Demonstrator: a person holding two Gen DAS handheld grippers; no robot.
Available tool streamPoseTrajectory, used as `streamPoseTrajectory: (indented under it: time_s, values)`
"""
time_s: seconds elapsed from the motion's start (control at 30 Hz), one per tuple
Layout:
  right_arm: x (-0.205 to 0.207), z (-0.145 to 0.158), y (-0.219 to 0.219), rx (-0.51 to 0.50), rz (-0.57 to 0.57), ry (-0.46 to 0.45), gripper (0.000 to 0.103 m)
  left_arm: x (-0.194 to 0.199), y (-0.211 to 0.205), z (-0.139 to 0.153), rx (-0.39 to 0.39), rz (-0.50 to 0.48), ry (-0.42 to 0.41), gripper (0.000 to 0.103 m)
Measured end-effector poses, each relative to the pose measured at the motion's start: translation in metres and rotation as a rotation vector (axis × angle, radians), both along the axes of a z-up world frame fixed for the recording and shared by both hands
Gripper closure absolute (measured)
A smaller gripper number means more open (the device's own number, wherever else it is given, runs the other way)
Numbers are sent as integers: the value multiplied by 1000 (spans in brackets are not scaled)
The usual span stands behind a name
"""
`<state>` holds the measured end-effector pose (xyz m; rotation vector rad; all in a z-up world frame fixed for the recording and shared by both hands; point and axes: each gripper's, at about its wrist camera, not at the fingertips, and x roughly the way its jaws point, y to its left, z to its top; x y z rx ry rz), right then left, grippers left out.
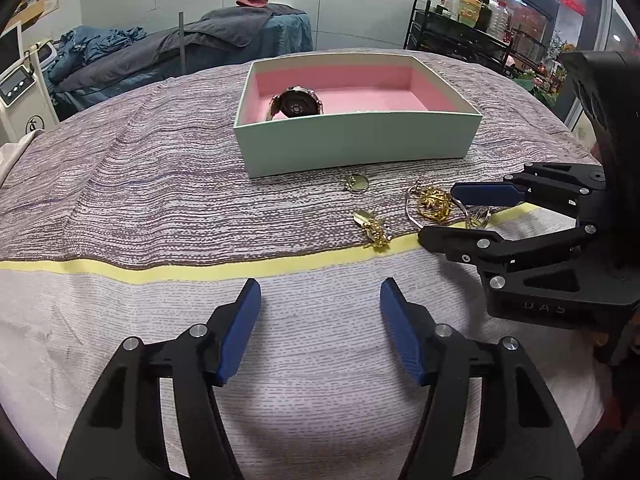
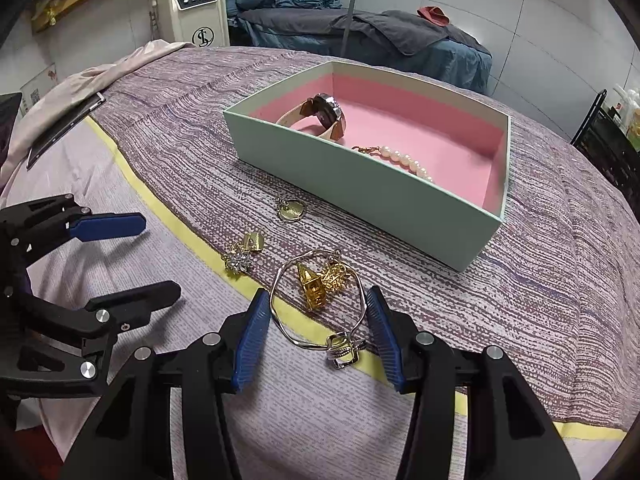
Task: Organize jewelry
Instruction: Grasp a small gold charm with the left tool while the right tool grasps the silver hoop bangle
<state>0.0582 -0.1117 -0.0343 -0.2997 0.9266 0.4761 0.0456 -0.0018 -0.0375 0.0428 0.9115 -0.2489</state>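
Observation:
A mint box with a pink lining stands on the cloth. It holds a watch and a pearl bracelet. In front of it lie a round gold pendant, a gold and crystal brooch, gold charms and a silver bangle with a square ring. My right gripper is open, its fingers either side of the bangle. My left gripper is open and empty, nearer than the jewelry.
A yellow tape line crosses the striped purple cloth. A dark tablet lies at the left edge. Behind are a massage bed with blue covers, a white machine and a bottle rack.

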Motion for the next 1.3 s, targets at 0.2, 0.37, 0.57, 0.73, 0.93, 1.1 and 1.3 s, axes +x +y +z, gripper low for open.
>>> streamPoseTrajectory:
  time_s: [0.2,0.37,0.57,0.73,0.93,1.1,1.3]
  values:
    - [-5,14,-10,51,-38,-36,54,10,-18,-1,-16,-41,16,59]
    - [-11,23,-22,88,-77,-49,54,22,-28,-2,-34,-52,27,69]
    - [-18,26,-32,108,-98,-52,54,34,-35,-2,-57,-61,43,81]
    - [-20,27,-34,115,-105,-54,54,36,-35,-3,-72,-51,46,87]
    - [-21,27,-34,120,-101,-54,54,33,-30,-2,-89,-43,42,87]
    - [-23,29,-36,137,-96,-48,54,24,-23,1,-100,-37,30,87]
    - [-23,35,-34,167,-75,-37,54,19,-9,12,-118,-32,13,87]
